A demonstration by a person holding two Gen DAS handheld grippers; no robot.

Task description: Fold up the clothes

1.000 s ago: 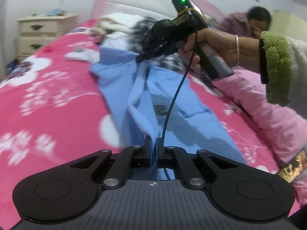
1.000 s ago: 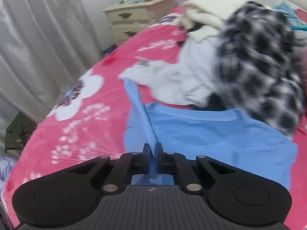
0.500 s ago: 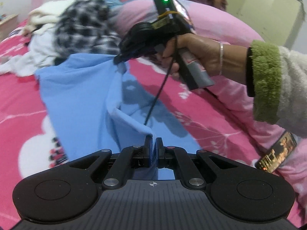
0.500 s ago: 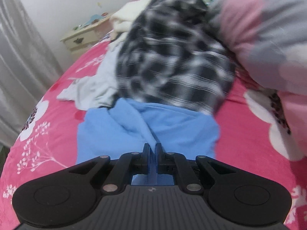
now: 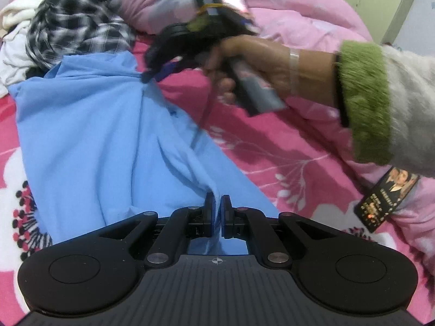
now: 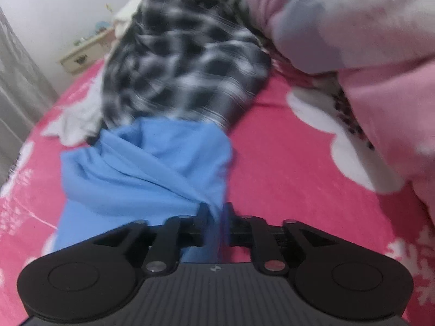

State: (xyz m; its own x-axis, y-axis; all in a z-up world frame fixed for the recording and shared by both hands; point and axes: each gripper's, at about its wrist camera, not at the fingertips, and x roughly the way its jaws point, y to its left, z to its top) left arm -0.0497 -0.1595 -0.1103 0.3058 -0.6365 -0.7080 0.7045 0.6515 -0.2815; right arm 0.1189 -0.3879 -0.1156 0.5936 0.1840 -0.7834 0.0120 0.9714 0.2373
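While the left hand-held gripper (image 5: 217, 212) pinches the blue garment (image 5: 89, 141) spread on the bed (image 6: 285, 163), the right hand-held gripper (image 6: 216, 217) is opening around its fold, which could slump crooked.

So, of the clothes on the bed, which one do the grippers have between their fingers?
The plain blue garment, spread flat on the pink floral bedspread. The black-and-white checked garment and the white clothes lie untouched in a heap behind it.
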